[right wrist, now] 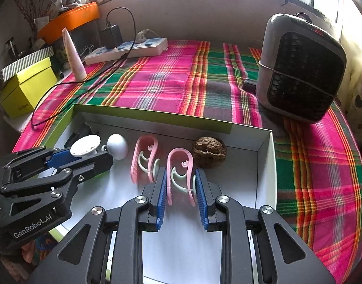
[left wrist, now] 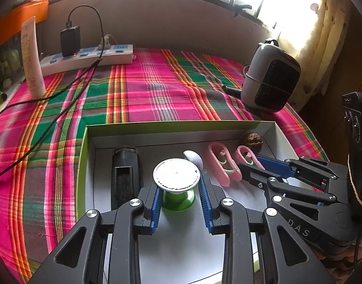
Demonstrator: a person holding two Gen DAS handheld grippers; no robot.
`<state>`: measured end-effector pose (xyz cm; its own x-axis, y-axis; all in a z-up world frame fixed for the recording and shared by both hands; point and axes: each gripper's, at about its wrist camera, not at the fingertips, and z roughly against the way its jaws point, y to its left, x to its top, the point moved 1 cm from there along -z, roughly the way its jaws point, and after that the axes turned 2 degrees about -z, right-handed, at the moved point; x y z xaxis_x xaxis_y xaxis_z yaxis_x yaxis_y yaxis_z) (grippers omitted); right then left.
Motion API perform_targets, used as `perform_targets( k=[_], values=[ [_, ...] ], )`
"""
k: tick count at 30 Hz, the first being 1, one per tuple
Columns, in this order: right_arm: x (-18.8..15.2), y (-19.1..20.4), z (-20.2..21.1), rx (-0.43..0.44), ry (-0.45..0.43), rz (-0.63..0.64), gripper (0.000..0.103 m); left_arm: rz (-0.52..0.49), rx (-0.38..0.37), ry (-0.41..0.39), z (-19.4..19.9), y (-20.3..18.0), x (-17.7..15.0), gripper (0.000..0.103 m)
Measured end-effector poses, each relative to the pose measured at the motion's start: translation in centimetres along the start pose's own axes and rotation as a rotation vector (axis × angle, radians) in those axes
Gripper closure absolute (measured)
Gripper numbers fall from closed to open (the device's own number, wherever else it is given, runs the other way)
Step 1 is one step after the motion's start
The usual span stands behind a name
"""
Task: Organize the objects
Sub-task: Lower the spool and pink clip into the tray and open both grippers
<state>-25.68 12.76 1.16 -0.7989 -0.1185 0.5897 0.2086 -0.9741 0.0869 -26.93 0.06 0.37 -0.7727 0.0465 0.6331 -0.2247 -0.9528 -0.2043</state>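
A shallow white box with green sides (left wrist: 181, 124) (right wrist: 152, 114) lies on the plaid cloth. In it are a green object with a round white top (left wrist: 176, 177) (right wrist: 85, 145), a white egg shape (left wrist: 192, 157) (right wrist: 117, 145), two pink clips (left wrist: 218, 163) (right wrist: 144, 158), a walnut (left wrist: 250, 142) (right wrist: 209, 152) and a black block (left wrist: 125, 175). My left gripper (left wrist: 179, 203) (right wrist: 69, 158) straddles the green object, its pads touching the white top. My right gripper (right wrist: 181, 193) (left wrist: 271, 170) is closed around the right pink clip (right wrist: 181, 172) (left wrist: 248, 157).
A grey and black fan heater (left wrist: 269, 78) (right wrist: 301, 71) stands at the back right. A white power strip (left wrist: 86, 58) (right wrist: 126, 51) with a black charger and cable lies at the back left beside a white tube (left wrist: 30, 59) (right wrist: 73, 55). A yellow box (right wrist: 27, 87) sits left.
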Motion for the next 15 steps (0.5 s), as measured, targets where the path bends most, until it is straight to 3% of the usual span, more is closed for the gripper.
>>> perform_targets(
  k=[15],
  values=[
    [0.08, -0.09, 0.17, -0.007, -0.001, -0.005, 0.078, -0.006, -0.005, 0.001, 0.10, -0.22, -0.13, 0.068]
  ],
)
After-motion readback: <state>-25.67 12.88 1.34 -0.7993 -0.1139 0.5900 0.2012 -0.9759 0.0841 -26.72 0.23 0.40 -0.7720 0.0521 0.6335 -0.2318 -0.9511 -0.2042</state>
